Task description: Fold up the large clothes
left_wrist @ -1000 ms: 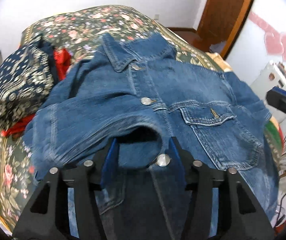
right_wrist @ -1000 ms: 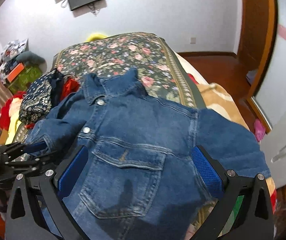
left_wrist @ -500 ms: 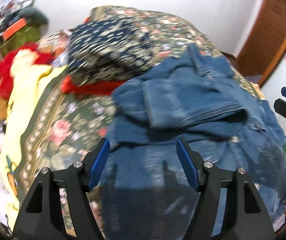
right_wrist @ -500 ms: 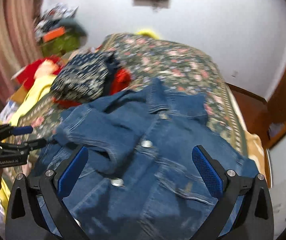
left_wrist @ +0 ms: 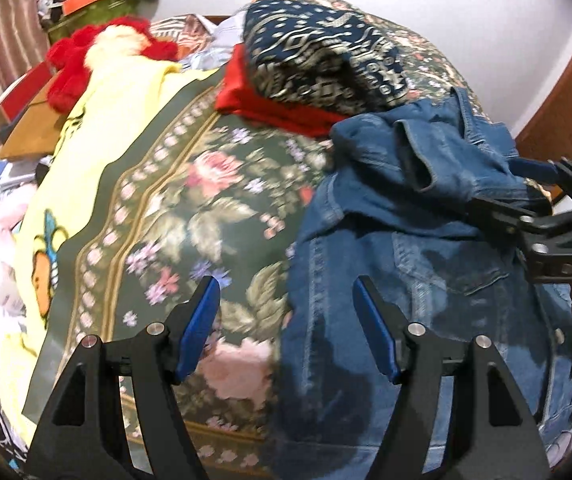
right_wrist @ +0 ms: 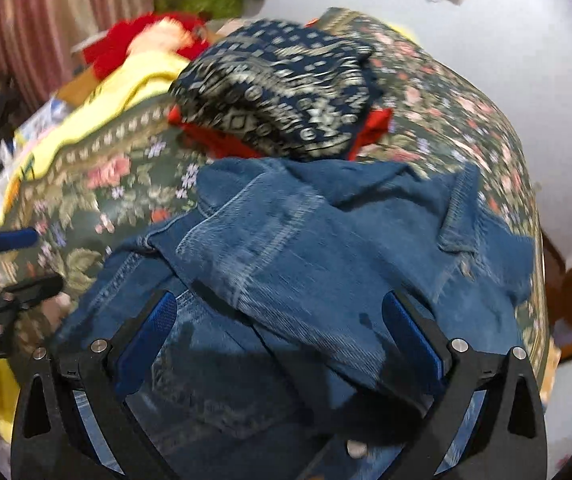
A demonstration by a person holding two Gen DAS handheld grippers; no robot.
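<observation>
A blue denim jacket (left_wrist: 418,264) lies on the floral bedspread (left_wrist: 189,216), one sleeve folded across its front (right_wrist: 286,248). My left gripper (left_wrist: 286,320) is open and empty, over the jacket's left edge and the bedspread; it also shows at the left edge of the right wrist view (right_wrist: 17,260). My right gripper (right_wrist: 277,328) is open and empty, just above the folded sleeve; it shows at the right in the left wrist view (left_wrist: 526,196), over the jacket's far side.
A folded navy patterned cloth (left_wrist: 326,60) lies on a red garment (left_wrist: 269,108) just beyond the jacket. A yellow blanket (left_wrist: 85,152) and red fluffy item (left_wrist: 85,56) lie left. Clutter and boxes (left_wrist: 85,0) stand at the far left; a wooden door (left_wrist: 558,100) stands right.
My left gripper let go of the jacket front, opened and swung left over the bedspread. The sleeve now lies folded across the jacket. My right gripper moved left above it.
</observation>
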